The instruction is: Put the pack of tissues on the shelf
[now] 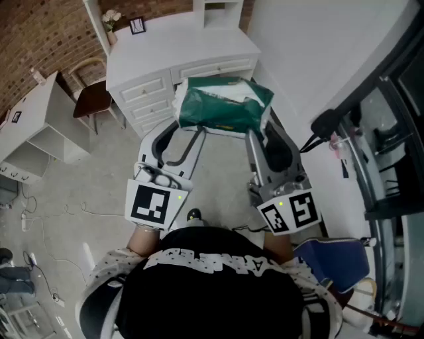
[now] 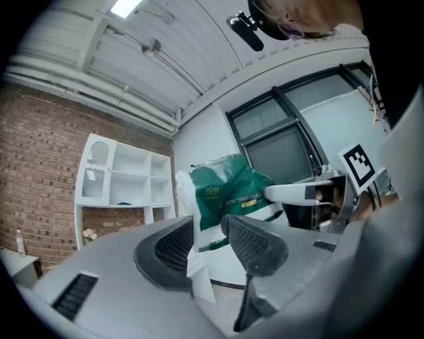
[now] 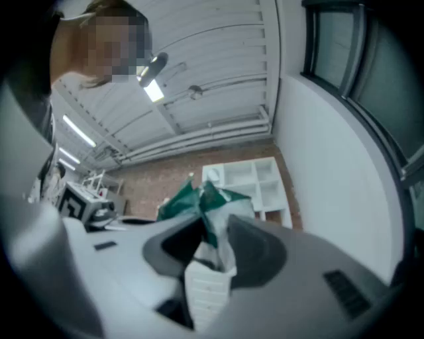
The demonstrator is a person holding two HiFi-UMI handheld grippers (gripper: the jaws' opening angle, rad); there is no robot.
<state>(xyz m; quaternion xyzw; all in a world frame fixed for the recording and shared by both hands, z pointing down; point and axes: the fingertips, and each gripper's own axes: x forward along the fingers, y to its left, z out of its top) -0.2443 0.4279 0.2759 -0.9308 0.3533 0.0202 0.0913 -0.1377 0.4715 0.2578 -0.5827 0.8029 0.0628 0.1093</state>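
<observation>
The pack of tissues (image 1: 222, 106), green with white ends, hangs in the air in front of a white desk. My two grippers carry it between them. My left gripper (image 1: 189, 130) pinches the pack's left lower edge, and in the left gripper view white wrapper sits between the pads of the left gripper (image 2: 199, 240) with the green pack (image 2: 228, 189) beyond. My right gripper (image 1: 258, 130) grips the right edge; in the right gripper view the pack (image 3: 199, 198) is wedged in the right gripper (image 3: 213, 246). The white shelf unit (image 2: 126, 179) stands against the brick wall ahead.
The white desk (image 1: 179, 49) has drawers and carries a small flower vase (image 1: 111, 20) and a picture frame (image 1: 137, 25). A dark chair (image 1: 93, 99) and a low white cabinet (image 1: 40, 126) stand at the left. A window wall (image 1: 391, 132) runs along the right.
</observation>
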